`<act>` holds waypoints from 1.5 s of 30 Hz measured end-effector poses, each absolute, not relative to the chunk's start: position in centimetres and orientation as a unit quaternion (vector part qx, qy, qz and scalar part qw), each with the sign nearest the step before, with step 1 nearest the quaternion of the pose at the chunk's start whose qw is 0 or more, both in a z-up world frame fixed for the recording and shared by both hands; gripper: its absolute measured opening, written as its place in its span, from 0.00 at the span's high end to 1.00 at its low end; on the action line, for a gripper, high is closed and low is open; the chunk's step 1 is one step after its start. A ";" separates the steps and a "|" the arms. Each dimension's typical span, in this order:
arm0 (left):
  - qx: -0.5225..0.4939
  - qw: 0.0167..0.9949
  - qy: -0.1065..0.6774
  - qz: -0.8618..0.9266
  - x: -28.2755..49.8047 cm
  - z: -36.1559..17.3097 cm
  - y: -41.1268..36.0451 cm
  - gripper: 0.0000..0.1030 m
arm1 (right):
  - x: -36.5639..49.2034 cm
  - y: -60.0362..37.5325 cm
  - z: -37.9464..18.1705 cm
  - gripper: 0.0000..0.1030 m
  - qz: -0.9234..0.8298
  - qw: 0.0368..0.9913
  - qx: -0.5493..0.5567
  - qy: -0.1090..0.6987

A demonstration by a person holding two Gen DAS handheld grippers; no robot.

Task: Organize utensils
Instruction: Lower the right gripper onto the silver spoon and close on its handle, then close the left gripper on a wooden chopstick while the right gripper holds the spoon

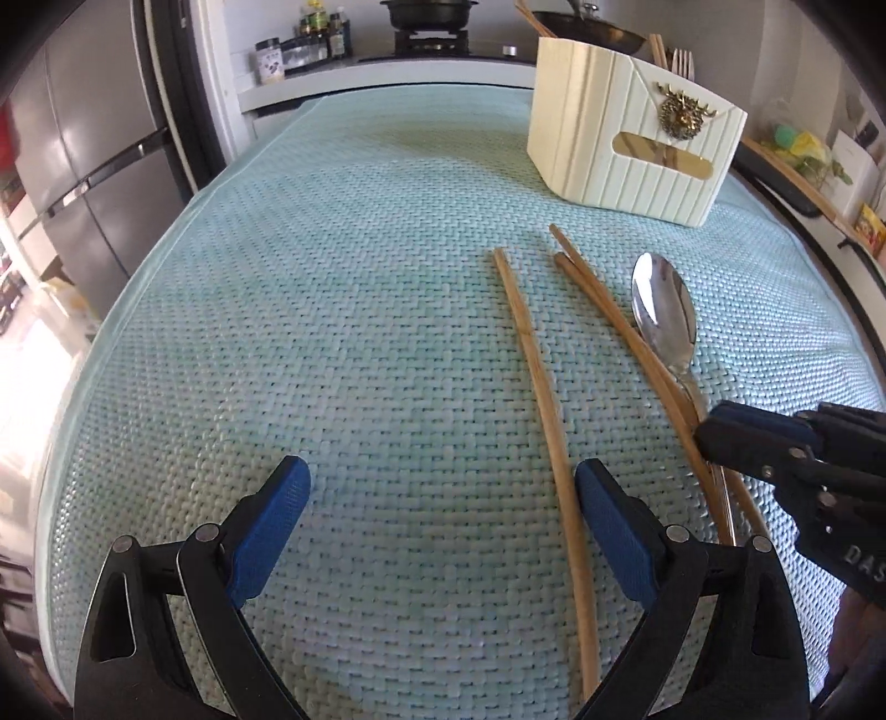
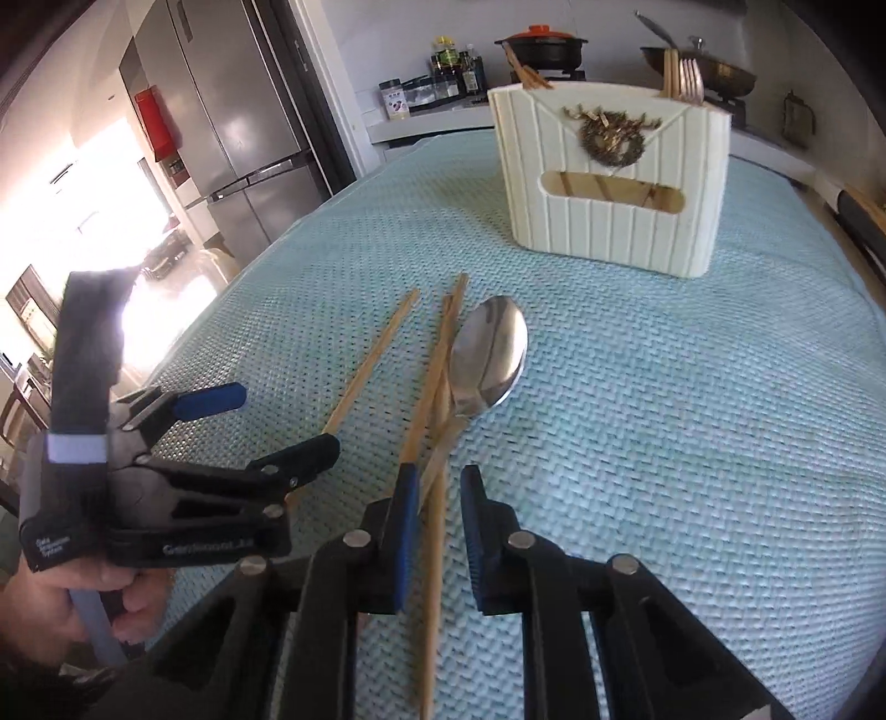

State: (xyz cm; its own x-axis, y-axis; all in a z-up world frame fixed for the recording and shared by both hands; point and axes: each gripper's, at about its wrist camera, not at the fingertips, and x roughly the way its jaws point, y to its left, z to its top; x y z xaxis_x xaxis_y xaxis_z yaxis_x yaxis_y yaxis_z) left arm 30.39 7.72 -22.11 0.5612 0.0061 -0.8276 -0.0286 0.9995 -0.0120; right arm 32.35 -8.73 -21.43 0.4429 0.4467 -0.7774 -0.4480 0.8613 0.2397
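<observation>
Three wooden chopsticks and a steel spoon (image 1: 664, 310) lie on a light-green woven mat (image 1: 332, 332). One chopstick (image 1: 545, 415) lies apart, just left of my left gripper's right finger. My left gripper (image 1: 443, 487) is open and empty above the mat. My right gripper (image 2: 437, 487) is open, its fingers either side of the crossed pair of chopsticks (image 2: 437, 376) and the spoon (image 2: 490, 354) handle. A cream utensil holder (image 2: 609, 183) stands farther back, with chopsticks and forks in it.
The mat covers a table whose left edge (image 1: 72, 387) drops to the floor. A fridge (image 2: 238, 111) stands to the left. A counter with spice jars (image 1: 310, 39), a pot and a wok lies behind the holder (image 1: 631, 138).
</observation>
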 end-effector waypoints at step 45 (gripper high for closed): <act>-0.010 0.882 0.471 0.022 28.5 -22.1 7.6 0.04 | 32.2 -25.0 -20.9 0.52 0.056 0.903 0.004 0.425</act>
State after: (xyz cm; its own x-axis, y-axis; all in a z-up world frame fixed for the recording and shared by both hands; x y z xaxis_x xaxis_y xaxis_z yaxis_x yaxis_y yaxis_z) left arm 28.53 7.61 -22.09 0.5549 0.0293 -0.8314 -0.0487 0.9988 0.0026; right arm 32.18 -24.97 -20.91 0.6317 0.1047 -0.7681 -0.0981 0.9937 0.0547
